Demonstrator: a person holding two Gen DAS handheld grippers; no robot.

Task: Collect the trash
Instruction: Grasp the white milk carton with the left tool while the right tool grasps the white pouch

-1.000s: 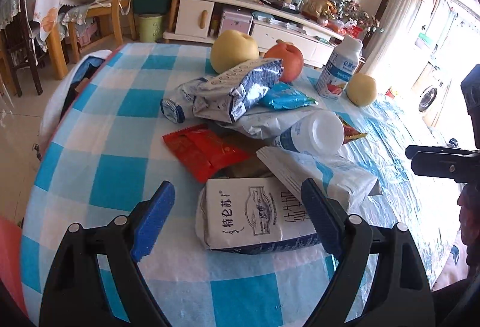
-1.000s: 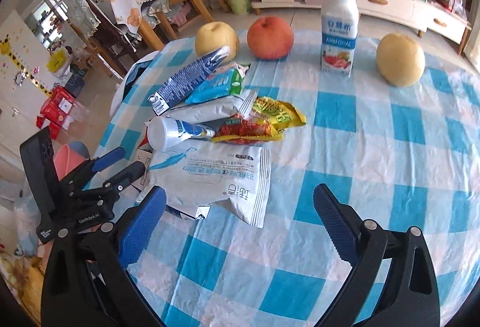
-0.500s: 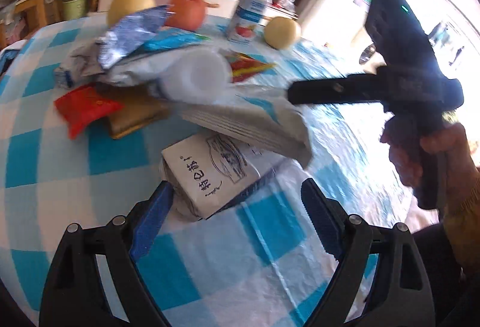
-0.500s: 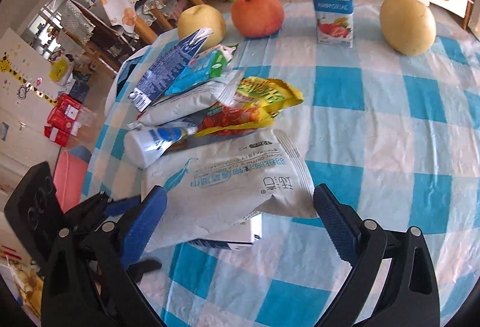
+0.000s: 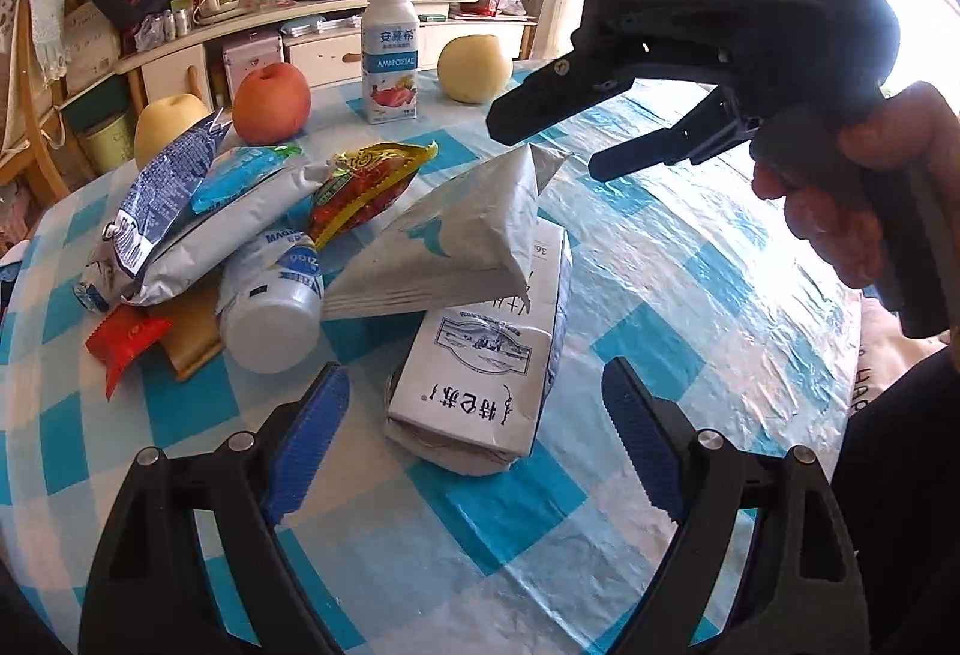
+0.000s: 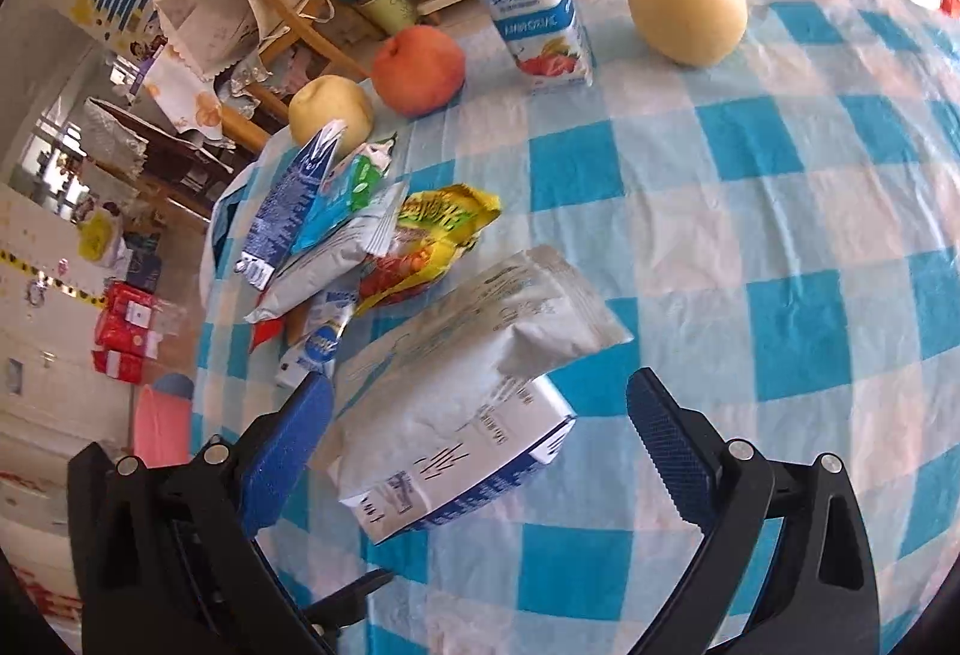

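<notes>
Trash lies heaped near the table's left edge: a white milk carton (image 5: 480,385) flat on the blue-checked tablecloth (image 5: 690,259), a silver pouch (image 5: 456,241) propped across its top, a toppled bottle (image 5: 270,295) and snack wrappers (image 5: 360,187) packed behind, presumably bunched together for easy gathering. The upright yogurt bottle (image 5: 389,54) and the fruit (image 5: 271,102) stand apart at the far side, likely not trash. The left gripper (image 5: 474,451) hovers low before the carton's end, fingers spread wide and holding nothing. The right gripper (image 6: 480,451), gripped in the person's hand (image 5: 852,187), tilts down over the pouch and carton, its fingers also apart and empty, apparently straddling them for a pickup.
</notes>
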